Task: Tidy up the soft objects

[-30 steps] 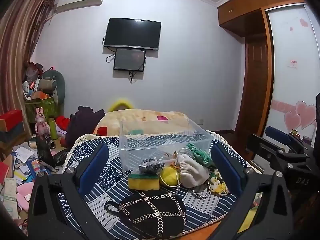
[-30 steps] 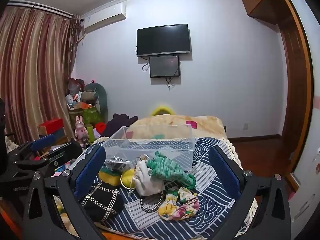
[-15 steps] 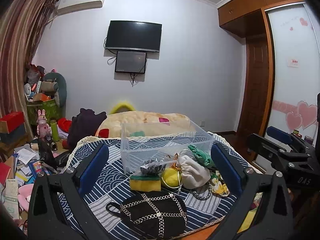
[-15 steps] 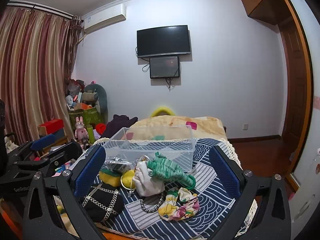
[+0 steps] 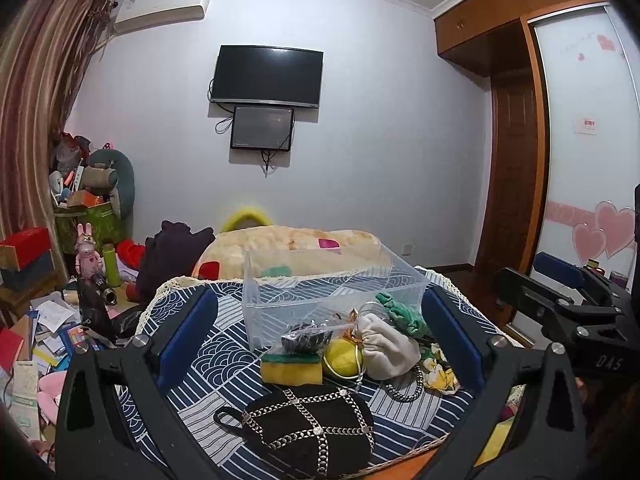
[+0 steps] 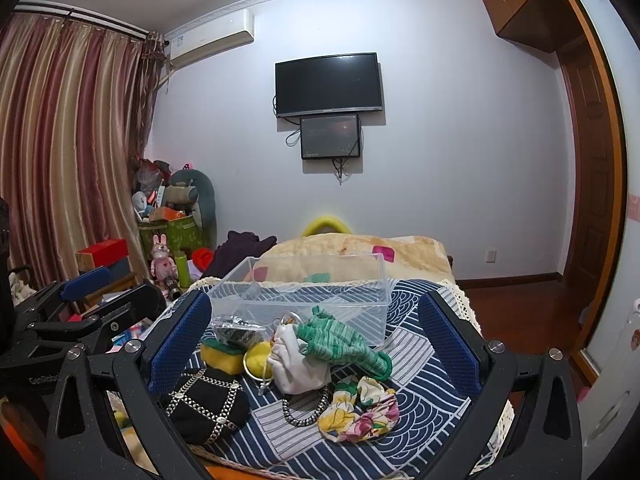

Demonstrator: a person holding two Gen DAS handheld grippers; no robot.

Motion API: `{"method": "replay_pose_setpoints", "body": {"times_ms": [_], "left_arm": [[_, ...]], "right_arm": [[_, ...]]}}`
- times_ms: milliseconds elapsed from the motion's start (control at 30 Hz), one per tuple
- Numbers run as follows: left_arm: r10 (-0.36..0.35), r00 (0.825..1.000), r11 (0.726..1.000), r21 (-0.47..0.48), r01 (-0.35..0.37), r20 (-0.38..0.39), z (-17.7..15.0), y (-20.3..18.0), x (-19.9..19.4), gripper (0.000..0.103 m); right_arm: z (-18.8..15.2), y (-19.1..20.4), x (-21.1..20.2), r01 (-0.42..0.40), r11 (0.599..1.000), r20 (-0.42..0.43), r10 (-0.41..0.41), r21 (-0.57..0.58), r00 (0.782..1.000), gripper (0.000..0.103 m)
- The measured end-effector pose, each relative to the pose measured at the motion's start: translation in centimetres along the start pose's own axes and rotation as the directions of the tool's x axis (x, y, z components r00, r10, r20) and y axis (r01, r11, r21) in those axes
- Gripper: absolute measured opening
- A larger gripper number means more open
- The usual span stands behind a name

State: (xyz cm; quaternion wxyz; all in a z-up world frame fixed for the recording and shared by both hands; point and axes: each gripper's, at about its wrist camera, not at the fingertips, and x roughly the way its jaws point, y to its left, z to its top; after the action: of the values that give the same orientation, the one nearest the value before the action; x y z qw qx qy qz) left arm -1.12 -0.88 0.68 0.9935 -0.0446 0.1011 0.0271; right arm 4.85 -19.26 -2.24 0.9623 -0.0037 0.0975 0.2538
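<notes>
A clear plastic bin [image 5: 320, 300] [image 6: 304, 300] stands empty on a blue patterned cloth. In front of it lies a pile: a yellow-green sponge [image 5: 291, 369], a yellow ball [image 5: 342, 358], a white drawstring pouch [image 5: 386, 350] [image 6: 298, 368], a green knitted glove [image 6: 340, 342], a floral scrunchie [image 6: 362, 410] and a black chain-trimmed bag [image 5: 312, 428] [image 6: 204, 400]. My left gripper [image 5: 320, 336] is open and empty above the near edge of the pile. My right gripper [image 6: 316, 344] is open and empty, to the right of the left one.
A metal chain [image 6: 304, 410] and a plastic bag of dark items [image 5: 306, 334] lie among the pile. The table edge is close below both grippers. A beige blanket [image 5: 292, 248] lies behind the bin. Clutter covers the floor at left [image 5: 44, 332]. A wardrobe [image 5: 580, 160] stands at right.
Both cameras have tilted slightly, so the scene sits a little lower in view. Nothing on the table has moved and both grippers stay open.
</notes>
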Motion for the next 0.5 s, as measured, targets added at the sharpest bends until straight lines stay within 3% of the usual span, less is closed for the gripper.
{"method": "replay_pose_setpoints", "body": {"times_ms": [500], "left_arm": [[0.002, 1.0, 1.0, 0.011, -0.002, 0.011, 0.08, -0.42, -0.22, 0.103]], "right_arm": [[0.28, 0.11, -0.19, -0.002, 1.0, 0.006, 0.002, 0.0, 1.0, 0.103]]}}
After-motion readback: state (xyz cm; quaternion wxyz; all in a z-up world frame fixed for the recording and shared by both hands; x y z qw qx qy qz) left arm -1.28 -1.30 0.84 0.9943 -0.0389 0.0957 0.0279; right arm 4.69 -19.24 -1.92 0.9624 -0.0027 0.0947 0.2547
